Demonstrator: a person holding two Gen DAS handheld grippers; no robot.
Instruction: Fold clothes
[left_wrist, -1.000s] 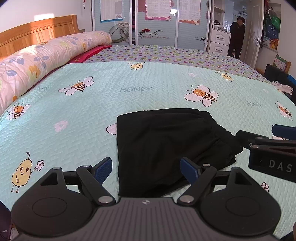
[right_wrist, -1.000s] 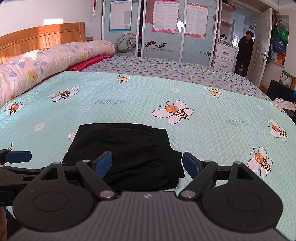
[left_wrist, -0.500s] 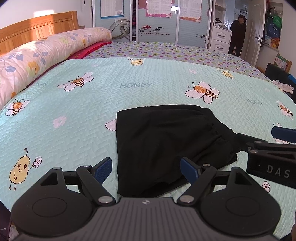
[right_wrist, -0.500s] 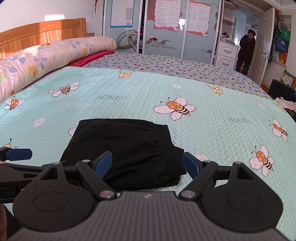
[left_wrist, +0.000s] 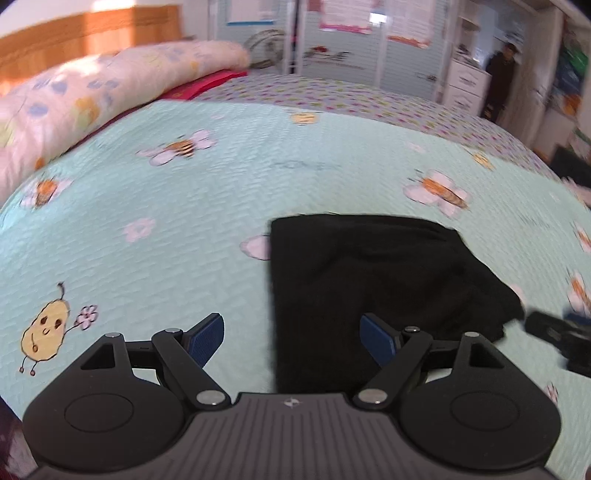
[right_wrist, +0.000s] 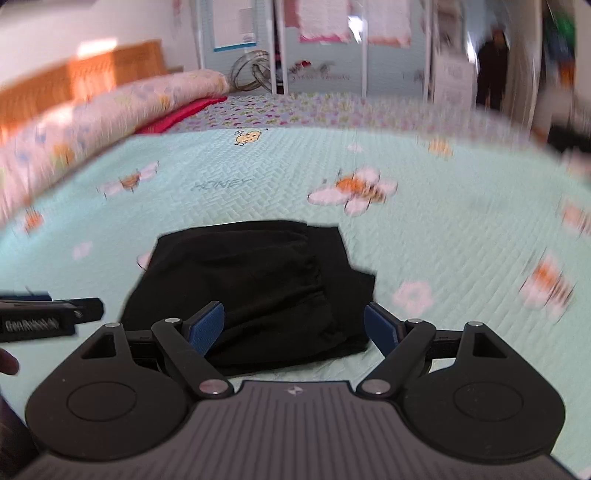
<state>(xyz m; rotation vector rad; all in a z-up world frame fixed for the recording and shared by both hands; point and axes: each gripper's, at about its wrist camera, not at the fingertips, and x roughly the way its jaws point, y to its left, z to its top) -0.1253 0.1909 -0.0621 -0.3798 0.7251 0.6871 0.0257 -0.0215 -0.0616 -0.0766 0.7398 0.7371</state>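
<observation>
A bed (left_wrist: 221, 206) is filling both views, and its pale green quilted cover, printed with bees and small flowers, is carrying the task's thing. Along the bed's far left side a rolled floral duvet (left_wrist: 92, 96) is lying against a wooden headboard (left_wrist: 85, 33), and beyond the foot a wardrobe with sliding doors (left_wrist: 351, 44) is standing with posters on its panels. A person in dark clothing (left_wrist: 500, 81) is standing by the open doorway at the far right; both pictures are blurring toward their edges.

The folded black garment (left_wrist: 369, 288) is lying flat on the cover near the bed's near edge, forming a roughly rectangular pad. In the left wrist view its straight folded edge is running away from the camera, while its looser, bunched layers are spreading toward the right; which axis is the longer one cannot be told.

The left claw (left_wrist: 291, 341) is hanging released over the garment's near left corner, with one blue pad above the cover and the other above the cloth. The right claw (right_wrist: 295, 328) is likewise standing released above the garment's near right portion, gripping nothing.
</observation>
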